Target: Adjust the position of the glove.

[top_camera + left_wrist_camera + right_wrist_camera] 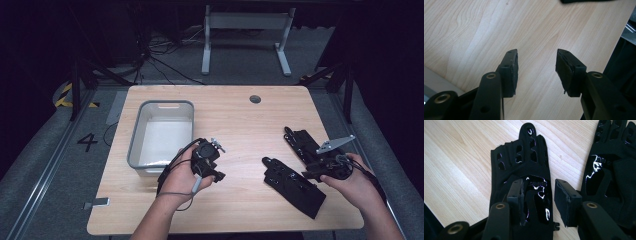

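grey bin (186,107) — nothing inside it — gloves (292,182) lie on table (235,120)

The counter (235,120) was evenly lit from above while the room around it lay dark. Glare streaked the shiny black gloves (524,175). Shadows were soft, and the pictures slightly grainy.

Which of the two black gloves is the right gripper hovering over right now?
The near glove, lying closer to the table's front edge and toward the middle. The right gripper has its open jaws above its cuff end; the other glove lies farther back, toward the right edge.
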A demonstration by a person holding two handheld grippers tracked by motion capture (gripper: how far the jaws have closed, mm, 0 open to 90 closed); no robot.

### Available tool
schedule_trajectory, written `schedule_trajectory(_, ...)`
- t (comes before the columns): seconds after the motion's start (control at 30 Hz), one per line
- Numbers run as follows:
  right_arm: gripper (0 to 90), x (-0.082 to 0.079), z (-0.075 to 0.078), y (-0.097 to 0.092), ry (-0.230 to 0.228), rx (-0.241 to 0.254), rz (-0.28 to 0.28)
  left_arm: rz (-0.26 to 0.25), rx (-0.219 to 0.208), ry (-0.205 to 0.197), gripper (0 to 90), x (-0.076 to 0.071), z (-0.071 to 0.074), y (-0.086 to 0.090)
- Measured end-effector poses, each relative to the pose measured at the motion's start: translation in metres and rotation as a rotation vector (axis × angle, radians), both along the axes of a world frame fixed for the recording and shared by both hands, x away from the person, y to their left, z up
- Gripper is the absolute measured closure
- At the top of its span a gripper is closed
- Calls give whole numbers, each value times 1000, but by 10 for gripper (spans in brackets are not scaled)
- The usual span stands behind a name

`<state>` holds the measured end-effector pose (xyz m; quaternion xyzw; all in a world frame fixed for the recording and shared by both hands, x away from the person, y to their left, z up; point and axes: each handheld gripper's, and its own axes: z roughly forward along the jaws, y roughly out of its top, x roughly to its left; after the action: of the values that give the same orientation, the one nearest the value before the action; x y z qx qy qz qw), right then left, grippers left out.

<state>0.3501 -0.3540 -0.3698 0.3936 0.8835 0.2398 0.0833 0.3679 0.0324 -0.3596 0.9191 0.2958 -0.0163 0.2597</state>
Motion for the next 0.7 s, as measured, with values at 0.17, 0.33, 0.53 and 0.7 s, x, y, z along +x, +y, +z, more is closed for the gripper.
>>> schedule_trajectory(0.17,566,0,-2,1,17,1,10,6,-2,-1,532,0,2,3)
schedule_trajectory(0.33,539,1,-13,10,97,-41,48,12,-6,0,521,0,3,4)
schedule_trajectory(0.53,507,2,-21,20,105,-58,63,8,-11,-8,484,1,3,3)
schedule_trajectory(0.7,476,4,-35,29,135,-79,85,19,-9,0,443,2,1,2)
